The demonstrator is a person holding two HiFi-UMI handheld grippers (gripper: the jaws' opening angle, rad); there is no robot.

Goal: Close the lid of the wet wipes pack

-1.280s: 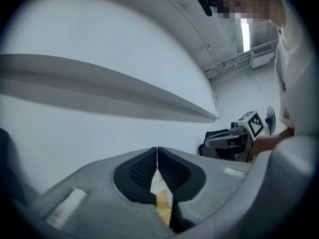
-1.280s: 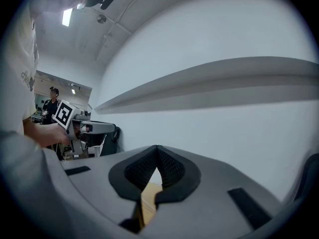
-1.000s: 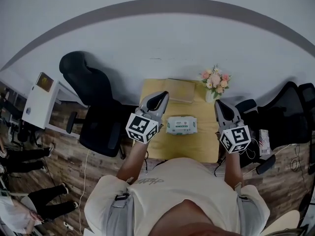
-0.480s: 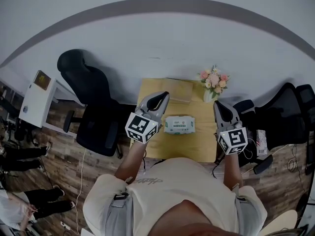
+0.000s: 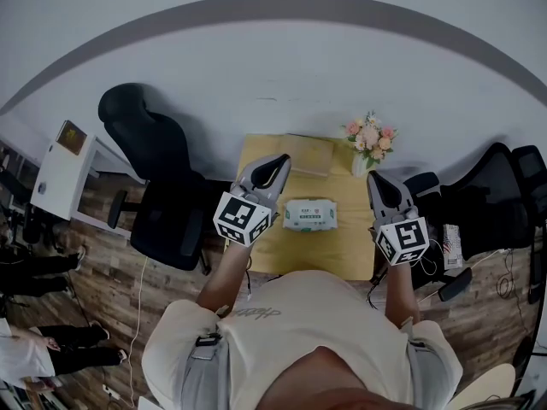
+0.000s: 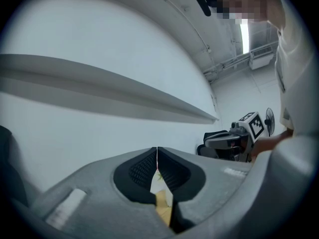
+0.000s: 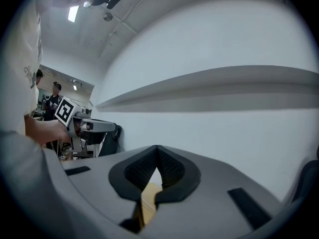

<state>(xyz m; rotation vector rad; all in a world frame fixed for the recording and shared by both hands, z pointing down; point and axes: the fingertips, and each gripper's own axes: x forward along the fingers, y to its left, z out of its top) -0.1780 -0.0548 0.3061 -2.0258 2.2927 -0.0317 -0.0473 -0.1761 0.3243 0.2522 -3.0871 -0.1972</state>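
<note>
Yellow table (image 5: pixel 342 254), entry for the containers: where does the wet wipes pack lie, and how is its lid? — Obs. A

Wet wipes pack (image 5: pixel 310 214) lies flat at mid-table, between the two grippers, touching neither. White and green top; too small in the head view to tell how the lid sits. — Obs. B

Other containers? — Obs. A

White vase (image 5: pixel 360 166) at the back right corner, upright, holding pink and cream flowers (image 5: pixel 369 137). Flat tan box (image 5: pixel 306 155) at the back edge (contents not visible). — Obs. B

Grippers? — Obs. A

Left gripper (image 5: pixel 275 166) hovers just beside the pack's left end, jaws pressed together with nothing between them. Right gripper (image 5: pixel 381 183) sits near the table's right edge, apart from the pack; its jaws also meet at the tips, empty. — Obs. B
</note>
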